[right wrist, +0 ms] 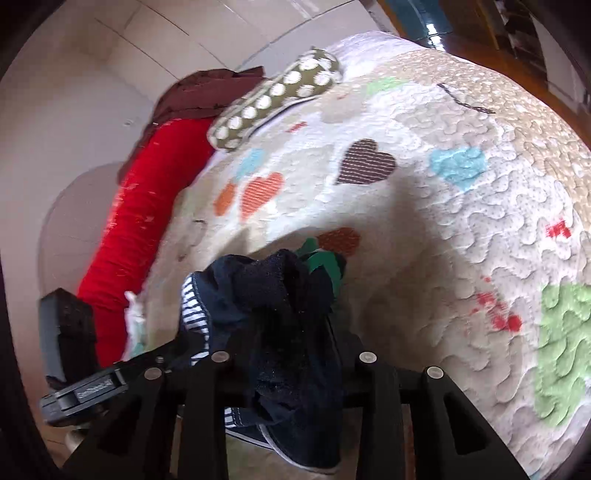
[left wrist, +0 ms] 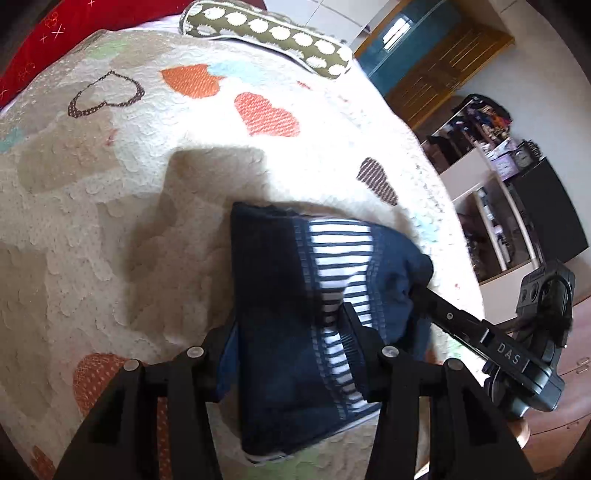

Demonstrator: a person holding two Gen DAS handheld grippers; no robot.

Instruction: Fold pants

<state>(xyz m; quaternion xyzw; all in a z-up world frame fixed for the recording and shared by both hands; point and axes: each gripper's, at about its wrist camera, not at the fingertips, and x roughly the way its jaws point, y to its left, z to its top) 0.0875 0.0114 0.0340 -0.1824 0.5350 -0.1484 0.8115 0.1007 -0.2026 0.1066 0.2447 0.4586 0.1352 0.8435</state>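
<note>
The pants (left wrist: 280, 314) are dark navy with a blue-and-white striped inner waistband. They hang bunched over the heart-patterned quilt. My left gripper (left wrist: 286, 332) is shut on their fabric, which fills the space between its fingers. My right gripper (left wrist: 417, 291) reaches in from the right in the left wrist view and grips the far edge of the pants. In the right wrist view the pants (right wrist: 280, 325) drape thickly over and between the fingers of my right gripper (right wrist: 291, 332), hiding the fingertips. My left gripper's body (right wrist: 85, 384) shows at lower left there.
The quilt (left wrist: 147, 184) covers a bed. An olive dotted pillow (left wrist: 273, 33) and a red bolster (right wrist: 136, 221) lie at its head. A green striped item (right wrist: 325, 262) lies just beyond the pants. Shelving and wooden furniture (left wrist: 491, 192) stand past the bed's right edge.
</note>
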